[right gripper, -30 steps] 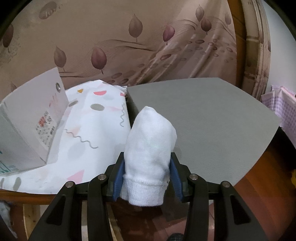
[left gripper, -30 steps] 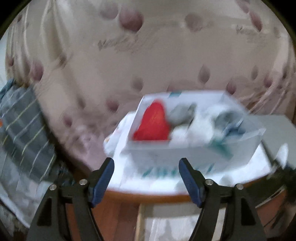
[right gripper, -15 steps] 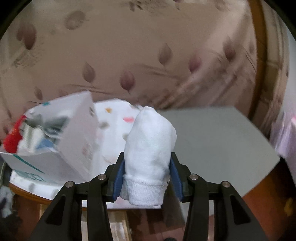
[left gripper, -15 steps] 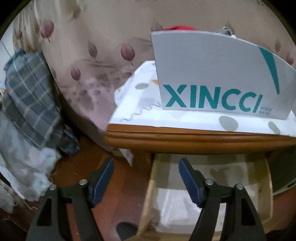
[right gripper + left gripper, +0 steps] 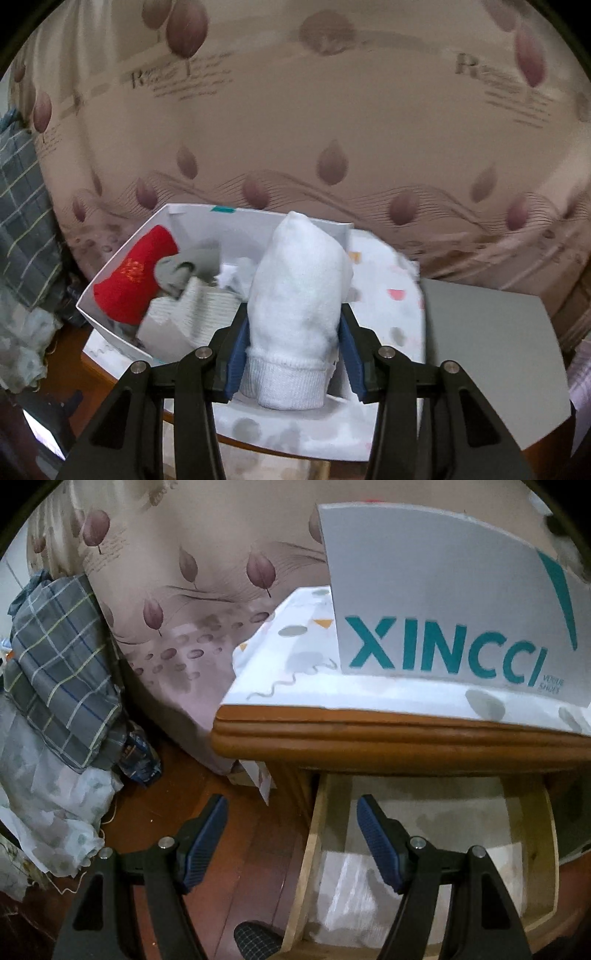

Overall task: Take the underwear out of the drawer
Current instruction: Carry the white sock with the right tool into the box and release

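While the desk (image 5: 388, 439) carries the open white box (image 5: 122, 258) of clothes, the right claw (image 5: 293, 350) clamps a white rolled garment (image 5: 295, 295) above it; the left claw (image 5: 291, 834) gapes empty over the pulled-out drawer (image 5: 532, 812).

The left black two-finger gripper (image 5: 290, 840) occupies the lower centre of the left wrist frame. Each finger is a black moulded frame with triangular cut-outs and carries a dark blue ribbed pad (image 5: 376, 843) on its inner face. Two silver screw heads (image 5: 417, 842) are set along the top of each finger. The right black two-finger gripper (image 5: 293, 356), at the lower centre of its frame, has the same construction: black frames, blue pads (image 5: 236, 350), silver screws (image 5: 202, 353).
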The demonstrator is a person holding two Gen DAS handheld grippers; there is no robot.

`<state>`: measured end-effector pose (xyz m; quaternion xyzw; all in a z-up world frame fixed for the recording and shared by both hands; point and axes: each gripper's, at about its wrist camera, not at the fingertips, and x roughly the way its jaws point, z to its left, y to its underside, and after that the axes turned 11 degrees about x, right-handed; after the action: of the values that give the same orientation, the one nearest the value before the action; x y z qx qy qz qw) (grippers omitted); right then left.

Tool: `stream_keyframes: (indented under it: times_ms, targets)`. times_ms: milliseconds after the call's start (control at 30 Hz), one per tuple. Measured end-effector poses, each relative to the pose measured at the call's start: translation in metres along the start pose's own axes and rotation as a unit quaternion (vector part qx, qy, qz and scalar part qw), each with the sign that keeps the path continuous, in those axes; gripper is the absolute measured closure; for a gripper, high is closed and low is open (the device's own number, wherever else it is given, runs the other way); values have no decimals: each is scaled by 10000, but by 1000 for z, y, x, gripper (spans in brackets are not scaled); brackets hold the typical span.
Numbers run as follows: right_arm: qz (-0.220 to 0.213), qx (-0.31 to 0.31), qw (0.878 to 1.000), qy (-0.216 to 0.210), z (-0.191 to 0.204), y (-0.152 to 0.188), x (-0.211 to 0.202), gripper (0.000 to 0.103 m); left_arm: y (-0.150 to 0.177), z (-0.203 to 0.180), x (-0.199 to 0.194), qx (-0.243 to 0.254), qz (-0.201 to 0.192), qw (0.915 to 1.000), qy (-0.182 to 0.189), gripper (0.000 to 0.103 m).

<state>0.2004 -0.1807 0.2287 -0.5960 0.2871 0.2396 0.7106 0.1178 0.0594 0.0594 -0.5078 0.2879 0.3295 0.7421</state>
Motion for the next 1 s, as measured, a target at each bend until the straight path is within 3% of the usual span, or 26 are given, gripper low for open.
stream_keyframes:
  times_ms: [433,767,833,1000]
  targets:
    - [493,-186,9984,185,37,5,67,60,-3,6,5,-276,93,9989,363,29]
    - [744,-122,9966,320,36,13,102,51,-3,4,8,-251,145,9989,377,29]
    - [721,-96,9967,352,36,14,102,47,-2,3,7,-252,139,9988,401,29]
    - [560,-144,9971,493,37,12,95,22,-2,1,8,-196,179,9988,423,29]
